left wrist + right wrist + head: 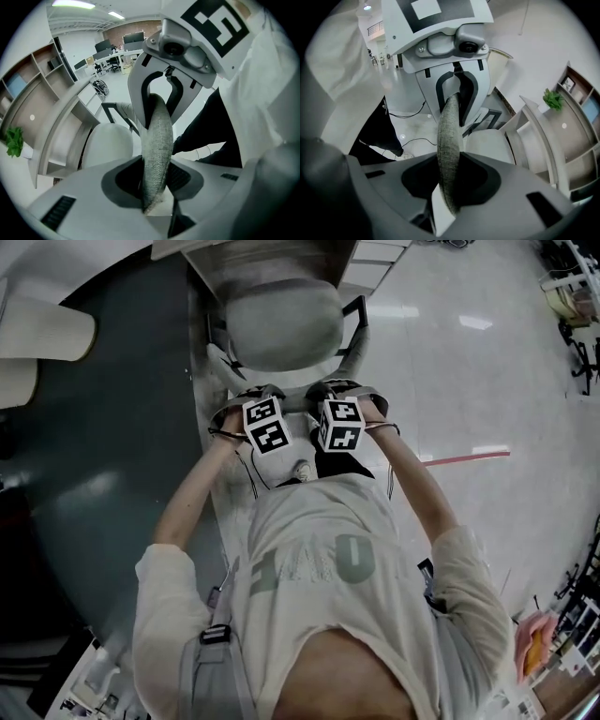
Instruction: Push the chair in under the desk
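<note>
A grey office chair stands before me with its seat toward the pale desk. The top rim of its fabric backrest runs between both pairs of jaws. My left gripper holds the rim's left part, jaws closed on the fabric. My right gripper clamps the right part of the same rim, with its jaws pressed on either side. The two grippers face each other, close together, over the backrest. The seat sits partly under the desk edge.
Dark carpet lies to the left, shiny pale floor with a red tape line to the right. A black armrest sticks out beside the seat. Shelves with a green plant stand beyond the desk. Cables trail on the floor.
</note>
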